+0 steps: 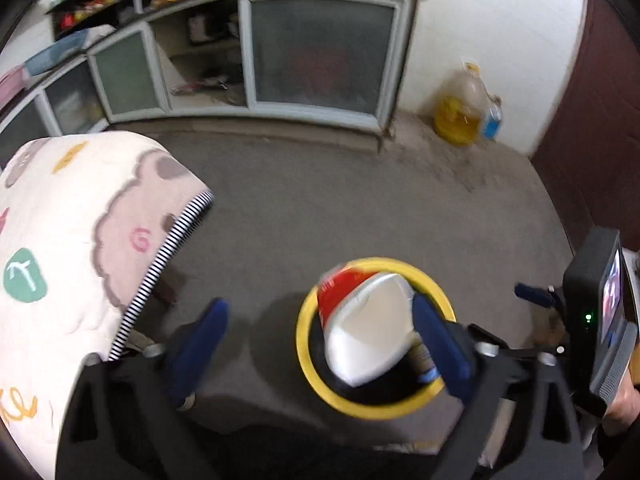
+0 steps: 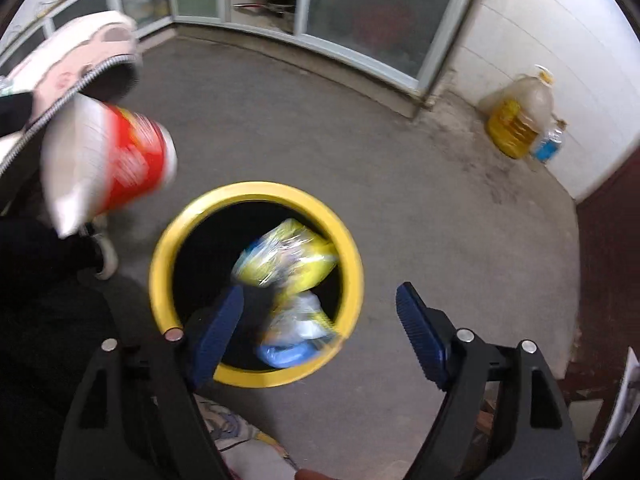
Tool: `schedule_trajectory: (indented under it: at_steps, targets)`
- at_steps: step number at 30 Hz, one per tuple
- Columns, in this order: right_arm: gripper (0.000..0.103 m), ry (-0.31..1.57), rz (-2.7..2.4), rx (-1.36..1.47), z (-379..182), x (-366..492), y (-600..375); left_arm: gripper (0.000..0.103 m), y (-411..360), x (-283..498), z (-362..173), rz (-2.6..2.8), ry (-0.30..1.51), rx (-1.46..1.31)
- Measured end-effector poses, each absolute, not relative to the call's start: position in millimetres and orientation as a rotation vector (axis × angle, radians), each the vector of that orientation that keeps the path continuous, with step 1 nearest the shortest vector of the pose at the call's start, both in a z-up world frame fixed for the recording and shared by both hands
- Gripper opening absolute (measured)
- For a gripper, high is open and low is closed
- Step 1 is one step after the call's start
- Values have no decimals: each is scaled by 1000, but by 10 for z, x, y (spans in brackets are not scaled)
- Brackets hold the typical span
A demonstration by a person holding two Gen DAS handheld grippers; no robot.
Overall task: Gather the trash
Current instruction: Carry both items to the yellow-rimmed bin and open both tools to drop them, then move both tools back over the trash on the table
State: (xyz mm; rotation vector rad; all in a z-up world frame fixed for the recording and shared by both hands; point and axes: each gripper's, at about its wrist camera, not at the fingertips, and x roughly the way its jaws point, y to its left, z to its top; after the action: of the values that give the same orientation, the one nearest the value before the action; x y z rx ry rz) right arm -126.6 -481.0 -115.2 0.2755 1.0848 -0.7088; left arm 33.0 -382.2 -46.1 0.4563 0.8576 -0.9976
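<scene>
Both tongs gape wide, holding nothing: the left tongs and right tongs flank the yellow-rimmed bin. A red-and-white cup is over its mouth; a yellow wrapper is inside. Farther right, an oil jug stands by the wall.

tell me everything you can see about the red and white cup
The cup is a red paper-looking tub with a white rim and a peeled-back white lid, blurred by motion. It is tipped on its side in the air above and beside the yellow-rimmed bin. The left gripper has its jaws wide open; the cup lies against one finger, apparently just let go.
</scene>
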Motion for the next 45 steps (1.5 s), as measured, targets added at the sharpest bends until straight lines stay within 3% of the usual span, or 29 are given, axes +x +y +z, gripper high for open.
schedule_trajectory:
  at_steps: [9,15,28,37,45]
  targets:
    - [74,929,-828,329,-704,-1418,-5013,95,-3580,418,-195,-1094,877,305]
    - [91,675,-775,346,-147,-1383,-4889,95,-3130,512,182,-1138,820,187]
    - [95,429,-287,277,842,-344,-4000,95,-916,1338,832,-649,590,-141]
    - [95,452,-32,53,1091,814,-2904,95,282,1465,549,-360,693,-146]
    - [95,500,46,-141,796,1653,-2085,95,608,1655,196,-182,785,-91]
